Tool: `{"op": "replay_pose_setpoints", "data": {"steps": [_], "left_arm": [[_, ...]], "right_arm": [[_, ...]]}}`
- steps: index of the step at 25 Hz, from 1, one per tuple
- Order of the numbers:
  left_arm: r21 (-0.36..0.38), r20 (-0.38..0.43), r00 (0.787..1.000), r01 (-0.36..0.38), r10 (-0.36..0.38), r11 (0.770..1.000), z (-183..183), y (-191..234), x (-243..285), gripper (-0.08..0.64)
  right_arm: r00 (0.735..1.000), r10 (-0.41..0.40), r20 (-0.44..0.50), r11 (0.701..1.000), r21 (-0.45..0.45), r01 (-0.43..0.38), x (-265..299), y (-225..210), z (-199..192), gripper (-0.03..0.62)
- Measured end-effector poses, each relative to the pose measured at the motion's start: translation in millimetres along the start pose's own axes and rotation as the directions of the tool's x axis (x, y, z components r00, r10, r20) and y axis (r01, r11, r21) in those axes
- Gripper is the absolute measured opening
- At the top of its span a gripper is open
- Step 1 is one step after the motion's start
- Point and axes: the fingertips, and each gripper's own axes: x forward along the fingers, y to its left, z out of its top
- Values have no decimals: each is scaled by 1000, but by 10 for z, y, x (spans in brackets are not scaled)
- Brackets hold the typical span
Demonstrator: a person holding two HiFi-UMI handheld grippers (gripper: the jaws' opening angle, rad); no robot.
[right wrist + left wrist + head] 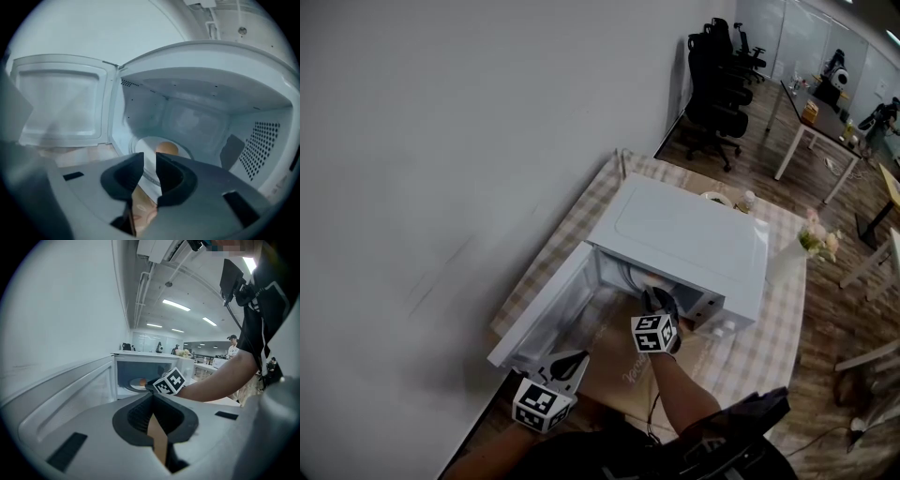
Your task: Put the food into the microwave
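Microwave [684,239]: sitting at centre frame on the checked surface [773,323]; door [546,317] hanging open toward lower left
Food [166,148]: orange-brown lump lying on the turntable plate [144,146] inside the cavity
Right claw [149,158]: reaching into the cavity mouth; jaws standing a narrow slit apart, gripping nothing
Left claw [152,398]: hovering lower left beside the door; jaw tips pressing together, holding nothing

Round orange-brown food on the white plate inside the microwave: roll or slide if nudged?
Probably rolls: the round orange-brown food looks domed and lies loose on the white plate, with nothing bracing it. It is likely light for its size, so a small nudge may shift it. The surface looks smooth, possibly slippery; firmness can't be judged here.
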Motion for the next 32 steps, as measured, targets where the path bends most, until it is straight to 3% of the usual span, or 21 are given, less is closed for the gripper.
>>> {"op": "replay_pose_setpoints", "data": {"steps": [4,8,23,28,32], "left_arm": [[-12,-7,1000,2,-2,1000,-60,-28,8,8],[-13,-4,1000,-8,8,1000,-48,1,-9,8],[-33,5,999,-50,50,998,-38,40,11,8],[-39,23,998,-62,63,997,-54,37,-4,8],[-14,34,999,-32,33,999,-22,-34,-91,8]], "right_arm": [[995,81,-53,990,-114,-87,122,122,-43,85],[991,94,-92,983,-146,-107,219,128,-64,78],[990,94,-104,991,-87,-103,470,-87,-19,66],[995,95,-35,995,-39,-96,364,-63,108,66],[994,112,13,994,12,-112,113,31,260,66]]}}
